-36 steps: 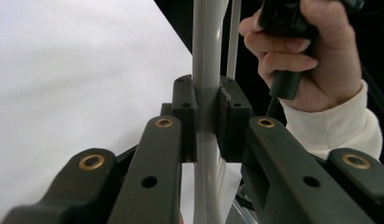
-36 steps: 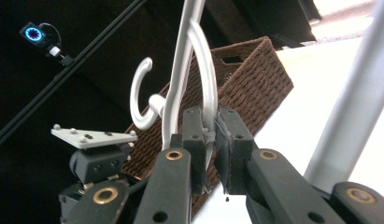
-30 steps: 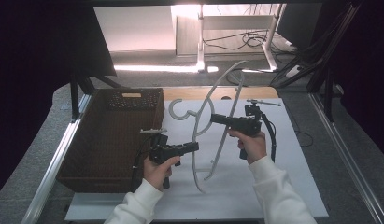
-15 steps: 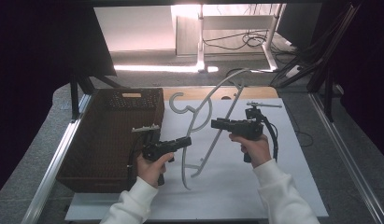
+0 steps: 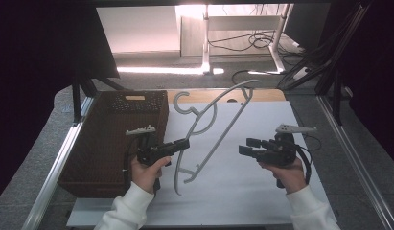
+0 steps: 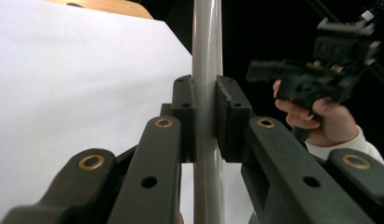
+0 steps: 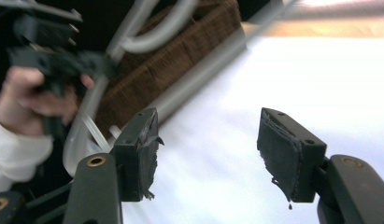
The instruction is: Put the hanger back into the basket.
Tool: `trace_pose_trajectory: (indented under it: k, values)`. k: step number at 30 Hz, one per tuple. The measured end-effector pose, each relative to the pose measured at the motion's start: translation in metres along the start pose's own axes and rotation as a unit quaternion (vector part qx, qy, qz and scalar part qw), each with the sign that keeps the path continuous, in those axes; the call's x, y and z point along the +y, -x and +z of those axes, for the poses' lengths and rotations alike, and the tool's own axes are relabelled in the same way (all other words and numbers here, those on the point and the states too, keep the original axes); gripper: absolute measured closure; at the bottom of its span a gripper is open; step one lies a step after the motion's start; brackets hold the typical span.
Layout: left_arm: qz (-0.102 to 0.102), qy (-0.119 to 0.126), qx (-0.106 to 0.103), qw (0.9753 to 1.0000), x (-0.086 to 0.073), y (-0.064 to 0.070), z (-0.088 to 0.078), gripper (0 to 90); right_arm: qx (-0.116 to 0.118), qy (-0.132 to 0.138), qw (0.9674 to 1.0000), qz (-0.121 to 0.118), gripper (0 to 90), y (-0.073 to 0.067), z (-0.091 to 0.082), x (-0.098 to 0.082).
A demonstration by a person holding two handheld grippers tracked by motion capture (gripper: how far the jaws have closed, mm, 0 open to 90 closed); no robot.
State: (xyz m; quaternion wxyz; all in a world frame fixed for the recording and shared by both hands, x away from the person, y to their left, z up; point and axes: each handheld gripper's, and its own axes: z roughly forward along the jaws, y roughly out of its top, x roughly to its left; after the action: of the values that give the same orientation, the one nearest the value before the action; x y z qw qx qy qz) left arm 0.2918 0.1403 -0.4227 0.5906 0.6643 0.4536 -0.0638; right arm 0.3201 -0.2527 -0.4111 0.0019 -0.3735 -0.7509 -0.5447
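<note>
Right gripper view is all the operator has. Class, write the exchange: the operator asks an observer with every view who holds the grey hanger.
Operator: Is my right claw holding the hanger?
Observer: No. The high view shows it open and off to the hanger's right, apart from it.
Operator: Then who has it?
Observer: The left claw; in the left gripper view its pads clamp a grey bar.
Operator: Does the hanger lie flat?
Observer: No. From above it looks lifted and tilted beside the brown basket.

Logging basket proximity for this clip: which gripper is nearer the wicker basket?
Left. The left gripper sits just beside the basket, shut on the grey hanger. The right gripper hangs open across the white sheet.
</note>
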Motion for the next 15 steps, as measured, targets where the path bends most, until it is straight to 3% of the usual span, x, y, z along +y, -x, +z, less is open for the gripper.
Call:
trace_pose_trajectory:
  k: [7,15]
  values:
    - [0.005,-0.003,0.005,1.0000,0.006,-0.002,-0.011,80.0,-0.031,-0.028,0.9985,0.036,37.7,0.023,-0.018,-0.034]
    - [0.019,-0.004,0.012,0.9997,0.012,0.000,-0.023,80.0,-0.042,-0.032,0.9976,0.046,37.4,0.030,-0.024,-0.042]
